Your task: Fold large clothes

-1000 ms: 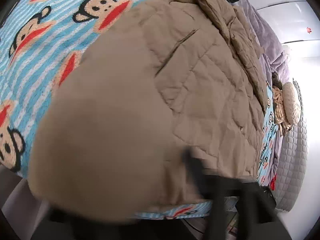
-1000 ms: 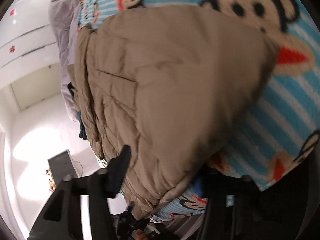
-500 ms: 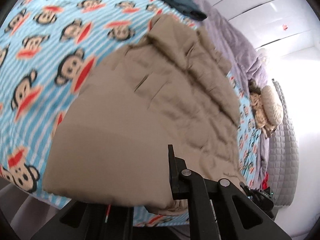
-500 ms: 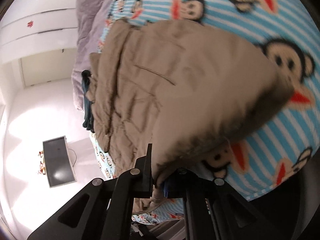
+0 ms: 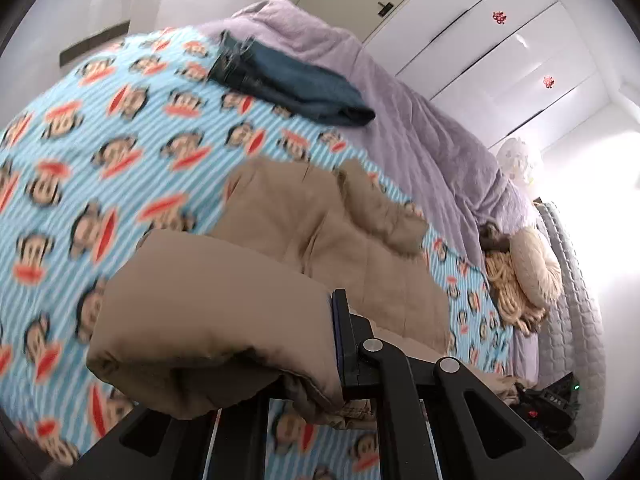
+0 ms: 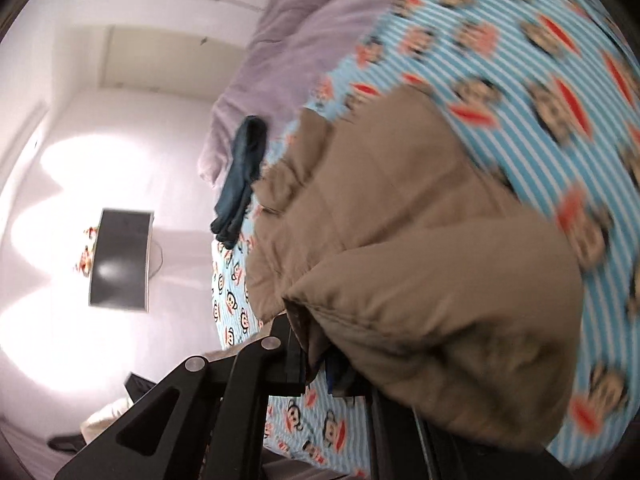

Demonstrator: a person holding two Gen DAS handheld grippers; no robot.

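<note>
A tan quilted jacket point(image 5: 320, 240) lies on a bed sheet point(image 5: 100, 152) with blue stripes and cartoon monkeys. My left gripper point(image 5: 316, 368) is shut on the jacket's near hem, which hangs lifted and bunched over the left finger. Only its right finger point(image 5: 344, 344) shows fully. In the right wrist view the same jacket point(image 6: 380, 208) is raised at its near edge, and my right gripper point(image 6: 316, 356) is shut on that hem. The cloth drapes over and hides the right-hand finger there. The far part of the jacket still rests on the bed.
Folded dark blue jeans point(image 5: 288, 84) lie at the far side of the bed point(image 6: 240, 176). A lilac blanket point(image 5: 420, 128) runs along the back. A plush toy point(image 5: 520, 272) sits at the right. White wardrobe doors point(image 5: 500, 40) stand behind; a dark screen point(image 6: 120, 256) stands on the floor.
Both grippers closed on the jacket's near hem and rose with it. The hem lifted off the bed and folds toward the far part; more of the bed and room came into view.
</note>
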